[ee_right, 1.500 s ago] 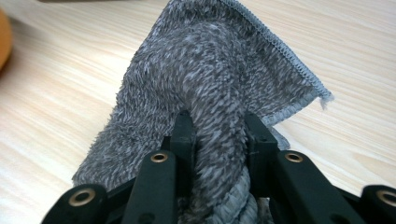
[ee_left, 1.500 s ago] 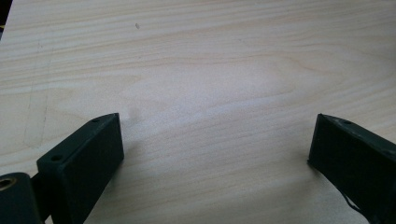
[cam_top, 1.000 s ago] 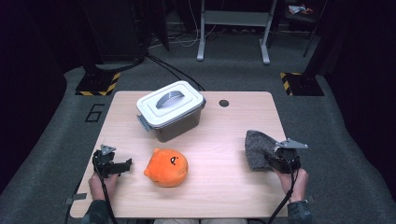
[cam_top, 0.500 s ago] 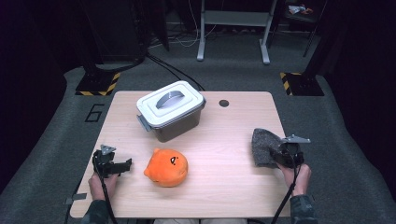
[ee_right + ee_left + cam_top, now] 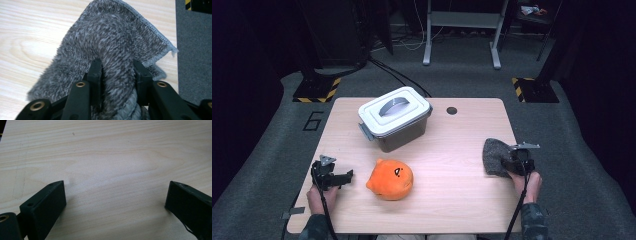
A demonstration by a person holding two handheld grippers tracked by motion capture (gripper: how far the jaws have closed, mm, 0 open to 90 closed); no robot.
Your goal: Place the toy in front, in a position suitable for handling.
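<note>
- Gripping a fold of grey cloth [image 5: 110,50], the right gripper [image 5: 117,72] sits at the worktop's [image 5: 462,145] right edge; its fingers [image 5: 95,71] have just been easing apart, yet a bunched ridge of cloth is wedged between them and both pads press on it.
- From above, the cloth [image 5: 494,156] lies on the worktop by the right edge, spread just left of the right gripper [image 5: 516,159], with a hand [image 5: 527,184] behind it.
- One stitched hem of the cloth runs towards the worktop's edge, with dark floor beyond.
- At the front left corner, the left gripper [image 5: 343,176] rests low over bare wood; its fingers [image 5: 47,202] stand wide apart and grasp nothing.
- An orange plush [image 5: 391,179] lies near the front, just right of the left gripper and apart from it.
- Behind the plush stands a grey box [image 5: 396,119] with a white lid and a handle on top, lid on.
- A small dark hole [image 5: 451,110] shows in the worktop to the right of the box.
- Cloth and plush lie well apart, with bare wood between.
</note>
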